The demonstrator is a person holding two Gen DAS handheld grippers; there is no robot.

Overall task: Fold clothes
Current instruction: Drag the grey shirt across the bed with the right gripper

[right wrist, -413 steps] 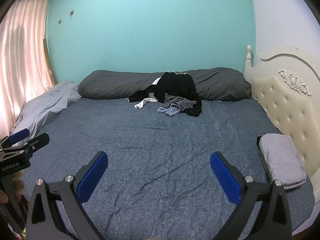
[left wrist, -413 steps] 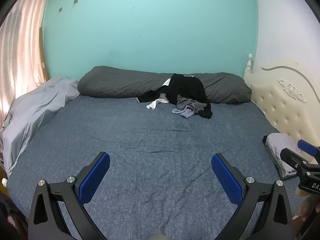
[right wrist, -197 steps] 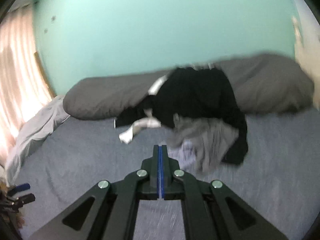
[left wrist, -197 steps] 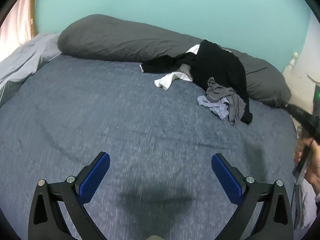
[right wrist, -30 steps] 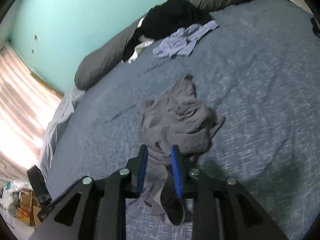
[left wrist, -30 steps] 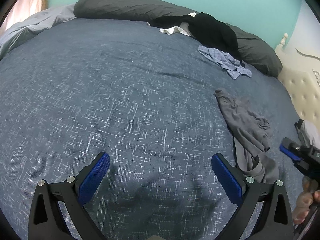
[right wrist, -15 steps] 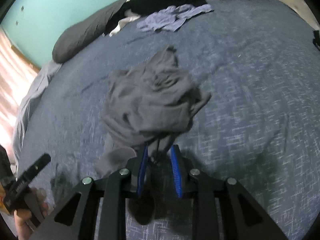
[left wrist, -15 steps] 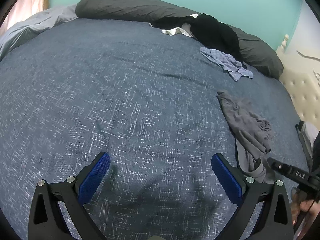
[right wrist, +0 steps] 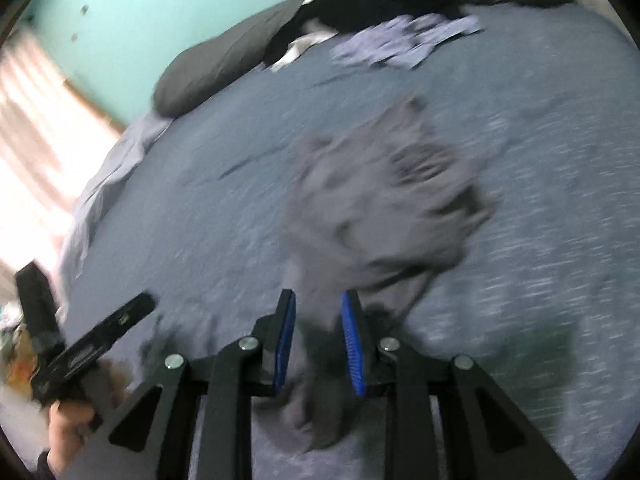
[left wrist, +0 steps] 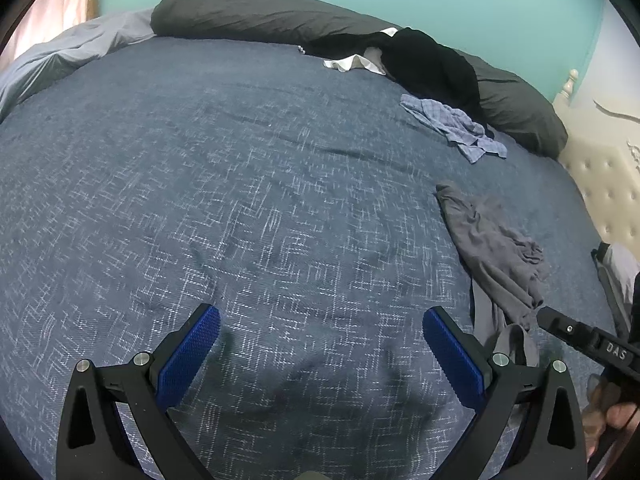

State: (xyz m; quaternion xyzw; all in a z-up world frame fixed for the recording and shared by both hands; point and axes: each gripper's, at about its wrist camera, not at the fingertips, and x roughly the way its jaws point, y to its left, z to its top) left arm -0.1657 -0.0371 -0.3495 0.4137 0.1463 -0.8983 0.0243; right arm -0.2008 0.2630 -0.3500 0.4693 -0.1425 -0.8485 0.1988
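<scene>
Fingers, left: left gripper (left wrist: pixel 320 354) stands wide open over bare bed (left wrist: pixel 240 200); its pads (left wrist: pixel 188 352) hold nothing and touch no cloth.
Fingers, right: right gripper (right wrist: pixel 318 340) is narrowed onto a bunch of the grey garment (right wrist: pixel 384 200); cloth fills the gap between the blue pads (right wrist: pixel 285 340), so it reads as a grip on the near edge. That view is blurred.
Bed: blue cover, wide free area in front of the left gripper.
Pillow: long dark pillow (left wrist: pixel 260 16) along the far side.
Clothes pile: black garment (left wrist: pixel 432 64) with white cloth against the pillow; blue checked piece (left wrist: pixel 452 124) just beside it on the bed.
Grey garment, place: crumpled on the bed's right part, well apart from the pile, its near end in the right fingers.
Step in hand: judged as bringing the grey garment to open bed for laying out; no fold made yet.
Next move calls for: left fingers to take a second edge, then both to spread the cloth flat.
</scene>
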